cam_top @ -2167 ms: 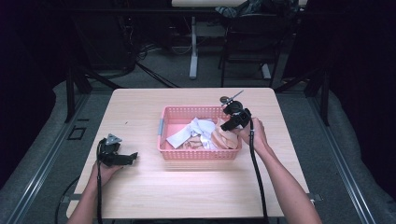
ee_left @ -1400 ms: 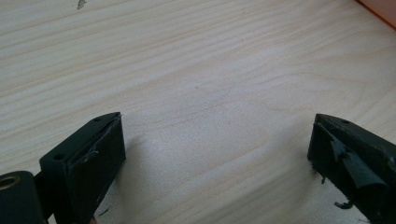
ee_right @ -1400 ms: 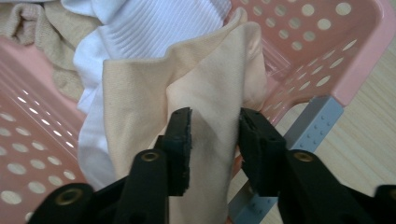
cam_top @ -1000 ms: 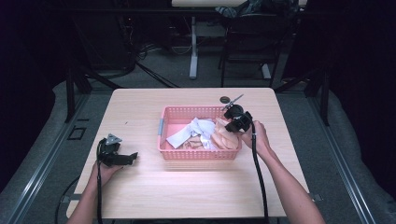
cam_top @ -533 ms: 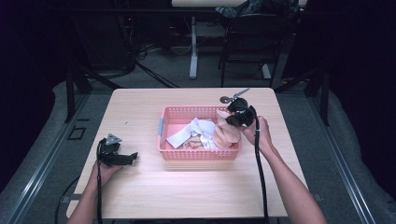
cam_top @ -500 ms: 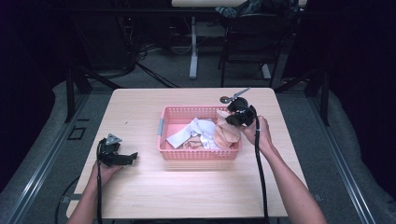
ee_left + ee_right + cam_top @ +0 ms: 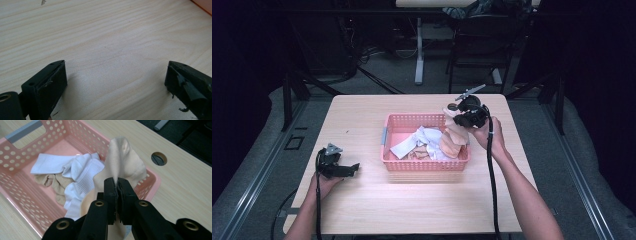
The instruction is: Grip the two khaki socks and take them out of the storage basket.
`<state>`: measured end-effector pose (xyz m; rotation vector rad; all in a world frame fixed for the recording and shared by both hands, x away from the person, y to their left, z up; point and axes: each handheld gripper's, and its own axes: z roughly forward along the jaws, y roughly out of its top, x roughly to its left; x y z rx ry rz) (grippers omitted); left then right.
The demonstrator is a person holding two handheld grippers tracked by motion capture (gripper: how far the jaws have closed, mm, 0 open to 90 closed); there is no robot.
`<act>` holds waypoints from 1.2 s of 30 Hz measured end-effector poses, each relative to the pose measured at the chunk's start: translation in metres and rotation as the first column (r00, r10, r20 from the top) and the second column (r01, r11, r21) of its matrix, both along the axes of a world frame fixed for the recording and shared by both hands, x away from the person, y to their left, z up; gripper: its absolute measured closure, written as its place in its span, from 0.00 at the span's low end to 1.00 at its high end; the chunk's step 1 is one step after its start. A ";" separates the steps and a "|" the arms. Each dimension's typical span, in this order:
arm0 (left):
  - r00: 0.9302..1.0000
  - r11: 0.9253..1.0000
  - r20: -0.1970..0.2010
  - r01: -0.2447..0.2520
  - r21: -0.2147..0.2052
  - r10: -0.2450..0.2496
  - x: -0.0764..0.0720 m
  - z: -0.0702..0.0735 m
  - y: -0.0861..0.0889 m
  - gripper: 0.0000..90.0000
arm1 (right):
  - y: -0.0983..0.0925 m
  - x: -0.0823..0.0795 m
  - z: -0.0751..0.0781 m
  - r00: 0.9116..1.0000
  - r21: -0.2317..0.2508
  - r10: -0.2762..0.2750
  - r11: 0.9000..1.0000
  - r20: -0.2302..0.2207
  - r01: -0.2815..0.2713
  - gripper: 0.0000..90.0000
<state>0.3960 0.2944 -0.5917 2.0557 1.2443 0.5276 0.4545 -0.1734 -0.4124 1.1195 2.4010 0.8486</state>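
Right gripper (image 7: 117, 185) has its jaws pinched tight on a fold of the peach sock (image 7: 125, 167), and it's holding that sock up over the right end of the pink basket (image 7: 425, 165). From the high view the sock (image 7: 454, 135) hangs down from the gripper (image 7: 460, 119) with its lower part draped down inside the basket's right end.

Now, the worry: that grip is only on a thin ridge of fabric, so a quick pull could let the cloth slide free and drop the sock back among the others. And the dangling end may drag against the white socks (image 7: 75, 170) or the tan sock (image 7: 53, 182) lying in the basket, which could haul one of them up over the rim with it. It looks like the sock is being lifted out, though that's a guess.

Over at the left gripper (image 7: 347, 169), well left of the basket on the wooden table (image 7: 422, 205), the jaws stand wide apart, nothing between them, just bare tabletop (image 7: 105, 50) underneath.
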 end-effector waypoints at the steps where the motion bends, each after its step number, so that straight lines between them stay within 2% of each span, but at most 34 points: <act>1: 1.000 1.000 0.000 -0.001 0.000 0.001 0.000 0.000 0.000 0.04 | 0.000 0.000 0.002 1.000 0.009 0.000 1.000 0.002 0.000 0.95; 7: 1.000 1.000 -0.001 -0.001 -0.002 0.001 0.000 0.000 0.000 0.04 | -0.002 0.001 0.011 1.000 0.010 0.006 1.000 0.003 -0.006 0.95; 21: 1.000 1.000 0.000 0.000 -0.001 0.000 0.000 0.000 0.000 0.04 | -0.004 0.004 0.027 1.000 0.051 0.014 0.999 0.019 -0.015 0.95; 36: 1.000 1.000 0.000 0.000 -0.001 0.000 0.000 0.000 0.000 0.04 | -0.038 0.001 0.041 0.998 0.108 -0.045 0.993 0.041 0.040 0.95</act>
